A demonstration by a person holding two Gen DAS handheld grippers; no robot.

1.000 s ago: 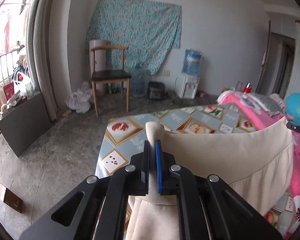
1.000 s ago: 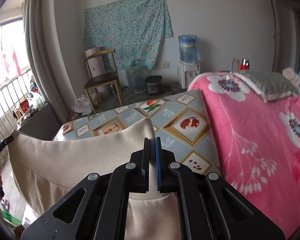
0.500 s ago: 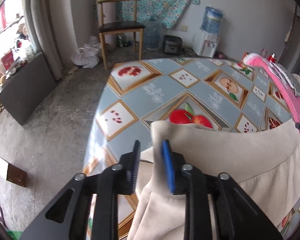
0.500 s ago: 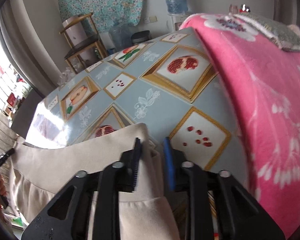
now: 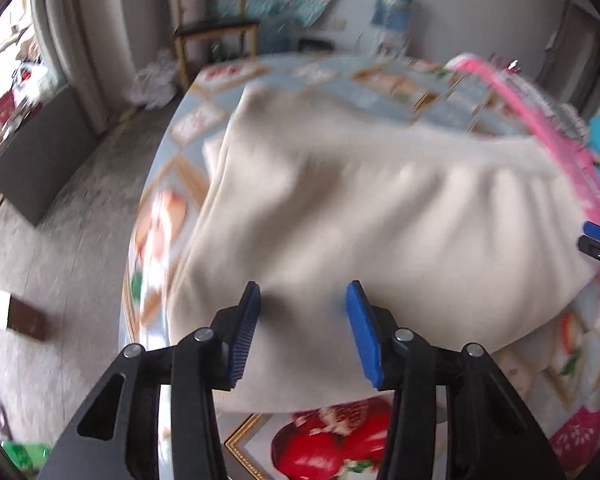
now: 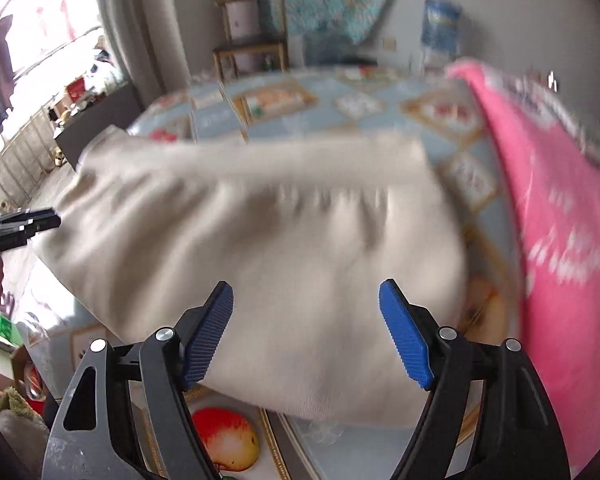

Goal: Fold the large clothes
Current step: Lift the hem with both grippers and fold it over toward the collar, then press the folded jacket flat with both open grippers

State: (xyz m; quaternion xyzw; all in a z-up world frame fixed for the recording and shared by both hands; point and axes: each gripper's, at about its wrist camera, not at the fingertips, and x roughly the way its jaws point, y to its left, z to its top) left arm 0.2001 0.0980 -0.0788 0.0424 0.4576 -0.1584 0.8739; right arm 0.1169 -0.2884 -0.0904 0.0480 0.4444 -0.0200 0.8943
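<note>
Beige garment (image 5: 352, 216) lies spread on the table (image 5: 168, 184) with the fruit-print cover, next to the pink blanket (image 6: 560, 216). Left gripper (image 5: 302, 328) and right gripper (image 6: 306, 328) have just been opening: jaws spread, pinching nothing, cloth only seen beyond them. Likely a release so the laid-over layer settles flat; both views blurred.

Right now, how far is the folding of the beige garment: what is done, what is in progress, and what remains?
Done: the beige garment lies doubled over on the fruit-print table cover.

In hand: nothing. The left gripper and right gripper have just been opening, and no pad presses the cloth.

Left: it is still wide, beside the pink blanket, so it probably needs another fold and smoothing.
</note>
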